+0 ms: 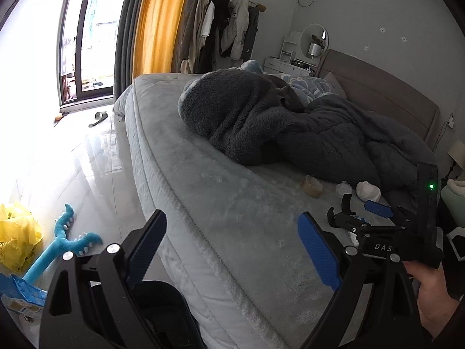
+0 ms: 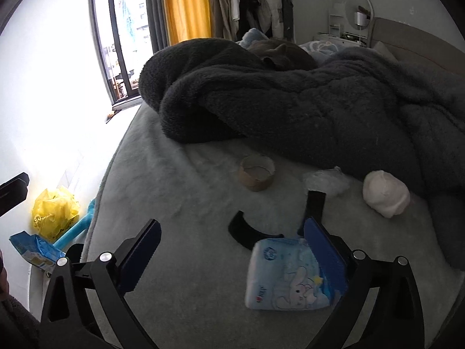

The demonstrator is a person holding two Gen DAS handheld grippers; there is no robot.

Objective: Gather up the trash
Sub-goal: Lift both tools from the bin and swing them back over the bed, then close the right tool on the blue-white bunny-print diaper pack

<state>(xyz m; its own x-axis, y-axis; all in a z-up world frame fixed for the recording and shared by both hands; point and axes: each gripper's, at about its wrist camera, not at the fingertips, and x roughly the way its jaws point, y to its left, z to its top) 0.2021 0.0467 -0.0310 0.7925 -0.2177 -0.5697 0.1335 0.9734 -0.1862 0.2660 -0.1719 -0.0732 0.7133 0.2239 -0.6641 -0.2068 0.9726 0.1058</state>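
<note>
A: right gripper point(image 2: 232, 250) status?
B: jaws spread wide, gripping nothing. Tissue pack point(image 2: 286, 276) lies on the bed point(image 2: 174, 174), against the right-hand pad.
A: left gripper point(image 1: 235, 241)?
B: also spread, empty, over the mattress edge.
A: other trash?
B: tape roll point(image 2: 257, 176), plastic wad point(image 2: 327, 181), white bundle point(image 2: 385, 193) by the blanket point(image 2: 290, 101).

Daylight from the window point(image 1: 87, 37) blows out the left side; fisheye edges curve darkly.
</note>
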